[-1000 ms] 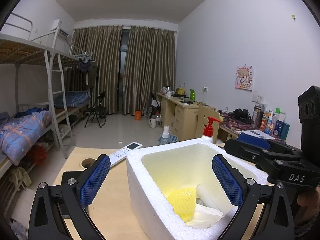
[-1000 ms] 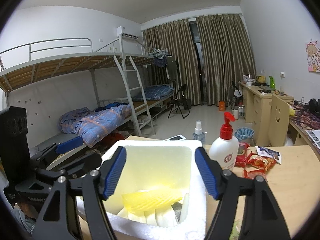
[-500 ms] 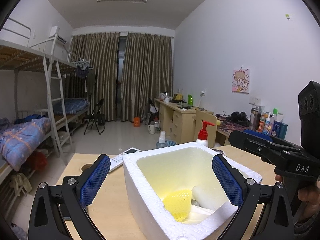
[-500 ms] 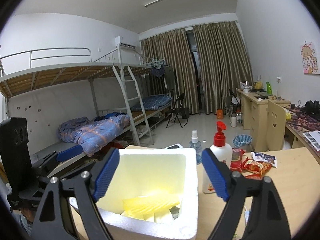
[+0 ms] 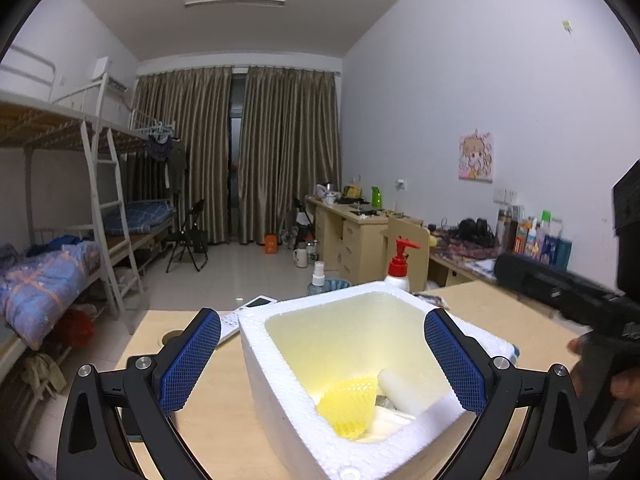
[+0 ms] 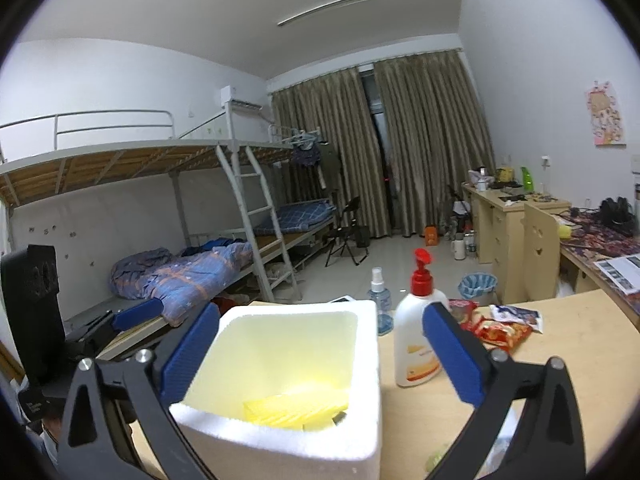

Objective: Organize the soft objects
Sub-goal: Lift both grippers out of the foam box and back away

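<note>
Hovering on either side of the white foam box (image 5: 360, 364), both tools are empty: the left hand-held gripper (image 5: 320, 364) has its blue pads spread wide apart, and the right hand-held gripper (image 6: 320, 354) is likewise spread, framing the same foam box (image 6: 288, 376) from its own angle. The soft things lie at the bottom of the box: a yellow foam net sleeve (image 5: 350, 404) touching a white foam roll (image 5: 402, 392), with pale wrapping under them.

The likeliest trouble is the box itself. It looks light, so a pad catching its rim on the way in could tip or shove it across the bench (image 5: 212, 420). On the right, the pump bottle (image 6: 418, 332) stands just beside the box wall, and the small spray bottle (image 6: 378, 304) is near; a sideways sweep could topple either. Squeezing the net sleeve hard would probably crush it.
</note>
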`<state>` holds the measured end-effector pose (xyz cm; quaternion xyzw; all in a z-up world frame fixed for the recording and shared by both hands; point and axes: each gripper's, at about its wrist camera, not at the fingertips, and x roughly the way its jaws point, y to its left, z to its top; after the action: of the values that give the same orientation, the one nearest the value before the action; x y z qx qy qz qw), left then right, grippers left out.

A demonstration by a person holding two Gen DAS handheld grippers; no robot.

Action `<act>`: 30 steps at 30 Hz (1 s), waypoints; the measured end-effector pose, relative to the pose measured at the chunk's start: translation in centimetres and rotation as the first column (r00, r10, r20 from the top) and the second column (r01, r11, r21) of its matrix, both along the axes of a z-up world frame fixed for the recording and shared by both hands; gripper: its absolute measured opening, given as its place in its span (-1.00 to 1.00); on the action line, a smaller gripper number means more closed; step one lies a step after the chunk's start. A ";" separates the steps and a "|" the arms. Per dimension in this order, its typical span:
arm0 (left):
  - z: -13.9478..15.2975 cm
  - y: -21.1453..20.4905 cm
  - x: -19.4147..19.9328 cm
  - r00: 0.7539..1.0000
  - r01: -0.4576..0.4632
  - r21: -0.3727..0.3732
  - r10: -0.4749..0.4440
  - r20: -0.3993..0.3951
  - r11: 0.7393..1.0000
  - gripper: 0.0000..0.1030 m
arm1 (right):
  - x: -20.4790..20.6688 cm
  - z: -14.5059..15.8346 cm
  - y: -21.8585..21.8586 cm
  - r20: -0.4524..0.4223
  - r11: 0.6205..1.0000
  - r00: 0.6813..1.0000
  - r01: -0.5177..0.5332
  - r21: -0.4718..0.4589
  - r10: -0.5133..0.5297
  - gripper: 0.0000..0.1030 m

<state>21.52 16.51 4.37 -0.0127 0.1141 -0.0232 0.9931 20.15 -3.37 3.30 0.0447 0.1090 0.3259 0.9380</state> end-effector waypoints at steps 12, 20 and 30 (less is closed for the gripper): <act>1.4 -3.5 -5.4 0.999 0.014 0.010 -0.014 0.043 1.000 0.98 | -4.5 0.4 -4.0 0.045 0.997 0.996 0.073 0.020 -0.074 1.00; 1.6 -4.6 -7.2 0.999 0.029 -0.018 -0.028 0.030 0.999 0.98 | -6.8 0.9 -5.4 0.080 0.996 0.993 0.082 0.020 -0.083 1.00; 1.7 -7.1 -9.2 0.996 0.082 -0.013 -0.082 0.042 0.997 0.98 | -9.0 1.1 -7.6 0.109 0.991 0.986 0.125 0.049 -0.129 1.00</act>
<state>12.30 9.39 6.04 -0.0148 0.0938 -0.0652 0.9933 11.17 -10.93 4.43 0.0528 0.0465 0.2697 0.9604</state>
